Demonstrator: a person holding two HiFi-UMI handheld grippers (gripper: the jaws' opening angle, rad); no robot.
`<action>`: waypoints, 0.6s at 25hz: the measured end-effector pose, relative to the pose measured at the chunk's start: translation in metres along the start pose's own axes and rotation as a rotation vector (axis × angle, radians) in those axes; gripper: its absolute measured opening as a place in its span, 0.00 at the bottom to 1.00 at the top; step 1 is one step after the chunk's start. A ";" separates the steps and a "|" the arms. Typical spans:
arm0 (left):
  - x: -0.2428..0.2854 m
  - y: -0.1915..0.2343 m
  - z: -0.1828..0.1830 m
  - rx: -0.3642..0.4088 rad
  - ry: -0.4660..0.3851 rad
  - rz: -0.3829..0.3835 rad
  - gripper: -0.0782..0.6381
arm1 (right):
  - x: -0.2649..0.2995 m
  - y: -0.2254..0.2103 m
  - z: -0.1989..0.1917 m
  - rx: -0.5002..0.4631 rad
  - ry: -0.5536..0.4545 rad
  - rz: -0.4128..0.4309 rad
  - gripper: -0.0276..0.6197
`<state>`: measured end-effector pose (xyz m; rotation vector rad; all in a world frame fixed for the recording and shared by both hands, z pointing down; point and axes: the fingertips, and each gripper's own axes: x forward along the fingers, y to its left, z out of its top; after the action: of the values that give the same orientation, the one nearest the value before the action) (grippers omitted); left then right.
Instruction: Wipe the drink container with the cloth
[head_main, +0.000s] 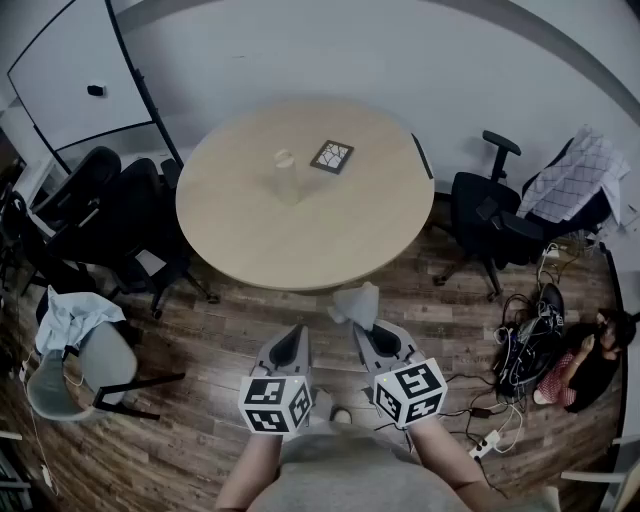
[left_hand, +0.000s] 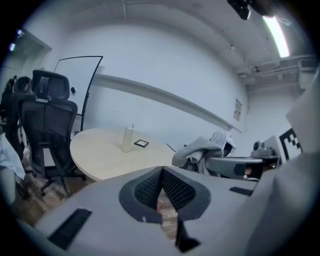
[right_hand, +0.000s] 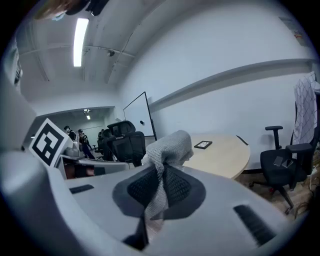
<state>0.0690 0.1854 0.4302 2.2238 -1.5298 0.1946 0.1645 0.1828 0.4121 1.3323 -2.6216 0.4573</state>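
Note:
A pale drink container (head_main: 286, 176) stands upright near the middle of the round wooden table (head_main: 240, 235); the left gripper view shows the container (left_hand: 128, 137) far ahead. My right gripper (head_main: 371, 330) is shut on a grey cloth (head_main: 357, 303), which bunches above its jaws (right_hand: 169, 148). My left gripper (head_main: 292, 344) is shut and holds nothing, its pads pressed together. Both grippers hang over the floor, short of the table's near edge.
A small dark framed square (head_main: 331, 156) lies on the table beside the container. Black office chairs (head_main: 110, 210) crowd the table's left; another chair (head_main: 485, 215) with a checked cloth (head_main: 575, 180) stands right. Cables (head_main: 520, 345) and a seated person (head_main: 590, 365) are at the right.

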 end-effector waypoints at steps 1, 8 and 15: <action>-0.004 -0.008 -0.004 0.003 0.003 -0.003 0.11 | -0.008 0.001 -0.002 -0.010 0.003 0.005 0.06; -0.022 -0.043 -0.021 0.048 0.021 -0.018 0.11 | -0.041 -0.002 -0.010 -0.022 0.000 0.016 0.06; -0.028 -0.035 -0.019 0.026 -0.007 0.040 0.11 | -0.037 0.008 -0.006 -0.010 -0.002 0.085 0.06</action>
<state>0.0927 0.2281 0.4281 2.2171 -1.5845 0.2200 0.1805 0.2175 0.4060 1.2229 -2.6868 0.4547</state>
